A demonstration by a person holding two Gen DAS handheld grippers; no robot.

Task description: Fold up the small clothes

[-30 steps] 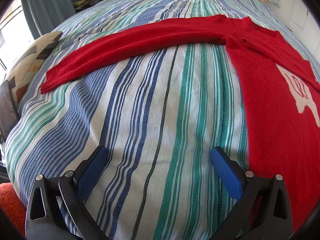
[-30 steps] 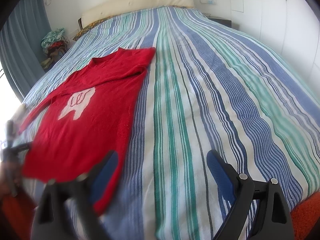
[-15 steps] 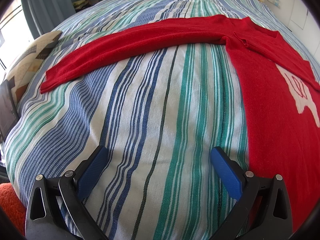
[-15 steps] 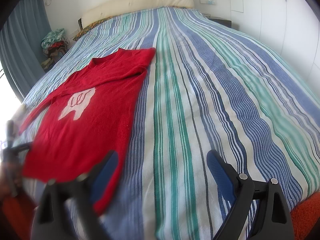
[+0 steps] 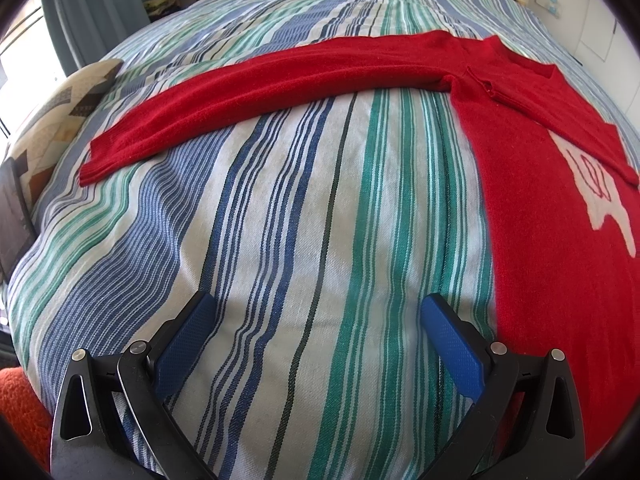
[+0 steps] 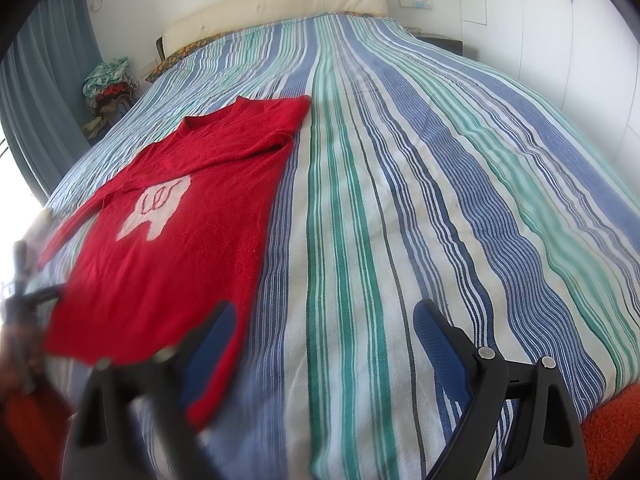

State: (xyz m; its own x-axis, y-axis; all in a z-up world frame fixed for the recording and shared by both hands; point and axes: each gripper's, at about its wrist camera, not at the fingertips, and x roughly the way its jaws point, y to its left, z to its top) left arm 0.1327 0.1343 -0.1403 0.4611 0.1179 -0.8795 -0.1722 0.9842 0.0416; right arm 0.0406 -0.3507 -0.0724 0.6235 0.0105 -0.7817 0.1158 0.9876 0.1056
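Covering the bed: blue, green and white striped woven bedspread [image 6: 400, 200], spread over the whole mattress, lightly rippled.
Room: white walls and cupboard doors on the right in the right wrist view, cream padded headboard [image 6: 280, 4] at the far end, grey-blue curtain [image 6: 36, 80] on the left with bright window light beside it.
Task's thing: red knitted long-sleeved sweater with a white motif on the chest [image 6: 168, 232], flat and face up on the left part of the bed, neckline toward the headboard.
Sleeves: one sleeve [image 5: 248, 100] stretched out straight across the bedspread in the left wrist view; the other folded over the chest, cuff near the motif.
Left gripper [image 5: 316, 320]: blue-padded black fingers spread wide, nothing between them, over bare bedspread just beside the sweater's side edge.
Right gripper [image 6: 324, 324]: also spread wide and holding nothing; left finger blurred, overlapping the sweater's lower hem corner in the picture, contact not discernible.
Around: heap of mixed coloured clothes [image 6: 108, 84] by the curtain, patterned cushion [image 5: 64, 116] at the bed's edge, orange fuzzy fabric [image 6: 616, 432] below the bed edge.
In the way: nothing lying on the sweater.
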